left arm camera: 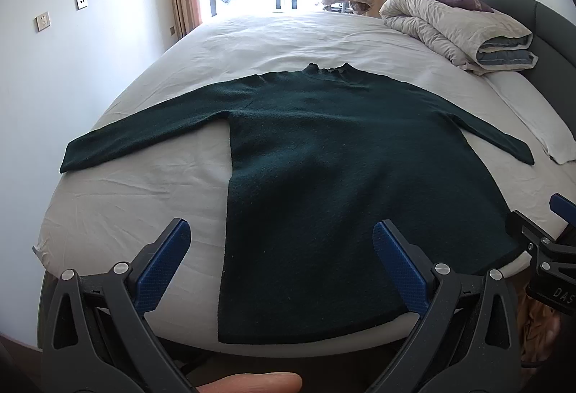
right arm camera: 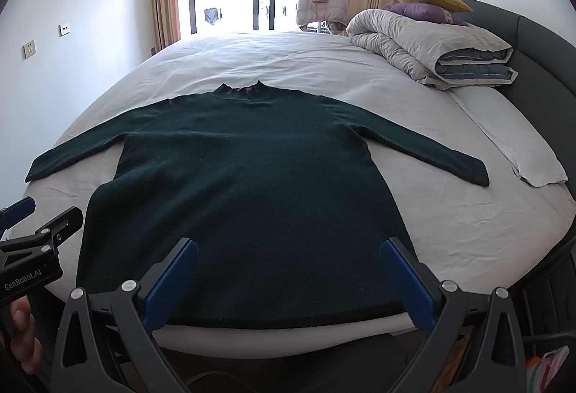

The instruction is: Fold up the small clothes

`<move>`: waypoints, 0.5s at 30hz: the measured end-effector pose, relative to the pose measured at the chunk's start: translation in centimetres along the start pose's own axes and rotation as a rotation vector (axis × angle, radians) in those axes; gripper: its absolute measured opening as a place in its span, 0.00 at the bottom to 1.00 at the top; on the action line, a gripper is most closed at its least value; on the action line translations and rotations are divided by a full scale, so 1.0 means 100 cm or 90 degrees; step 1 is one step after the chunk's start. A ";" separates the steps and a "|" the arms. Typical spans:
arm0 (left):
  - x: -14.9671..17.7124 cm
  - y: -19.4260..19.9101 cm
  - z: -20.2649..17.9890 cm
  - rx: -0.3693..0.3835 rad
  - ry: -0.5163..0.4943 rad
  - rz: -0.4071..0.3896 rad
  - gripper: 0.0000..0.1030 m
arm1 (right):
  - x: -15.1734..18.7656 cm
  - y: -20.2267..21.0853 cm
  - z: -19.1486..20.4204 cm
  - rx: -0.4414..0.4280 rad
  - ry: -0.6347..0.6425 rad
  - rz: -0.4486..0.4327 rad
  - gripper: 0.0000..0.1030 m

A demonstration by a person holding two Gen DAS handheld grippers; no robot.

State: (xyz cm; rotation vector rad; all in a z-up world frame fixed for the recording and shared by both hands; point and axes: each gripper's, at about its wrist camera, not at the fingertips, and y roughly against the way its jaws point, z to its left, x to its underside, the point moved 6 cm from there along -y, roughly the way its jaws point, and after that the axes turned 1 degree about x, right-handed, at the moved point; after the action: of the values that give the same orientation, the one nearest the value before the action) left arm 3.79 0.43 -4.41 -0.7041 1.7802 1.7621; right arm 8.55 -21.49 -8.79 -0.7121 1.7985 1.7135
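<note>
A dark green long-sleeved sweater (left arm camera: pixel 324 170) (right arm camera: pixel 252 184) lies flat on the bed, collar towards the window, both sleeves spread out sideways, hem at the near edge. My left gripper (left arm camera: pixel 282 234) hovers open above the hem's left part, blue pads wide apart, nothing between them. My right gripper (right arm camera: pixel 289 252) hangs open over the hem's right part, also holding nothing. Each gripper shows at the edge of the other's view: the right gripper (left arm camera: pixel 540 231), the left gripper (right arm camera: pixel 39 220).
The bed (left arm camera: pixel 144 198) has a pale grey sheet. A rolled duvet (right arm camera: pixel 424 44) with yellow and purple cushions lies at the far right by the grey headboard (right arm camera: pixel 532 44). A white folded cloth (right arm camera: pixel 522 148) lies right of the sweater. Wall at left, window behind.
</note>
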 end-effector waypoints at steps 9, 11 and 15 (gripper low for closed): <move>0.001 -0.002 0.002 0.000 0.001 0.001 1.00 | 0.001 -0.001 0.000 0.000 0.003 0.001 1.00; 0.001 -0.002 0.003 0.000 0.002 0.002 1.00 | 0.001 -0.001 0.000 0.001 0.003 0.002 1.00; 0.002 -0.002 0.003 0.000 0.002 0.002 1.00 | 0.001 -0.001 0.001 0.002 0.003 0.002 1.00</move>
State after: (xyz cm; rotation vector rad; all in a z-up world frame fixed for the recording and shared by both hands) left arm 3.85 0.75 -4.69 -0.7048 1.7838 1.7640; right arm 8.54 -21.43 -8.87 -0.7134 1.8060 1.7124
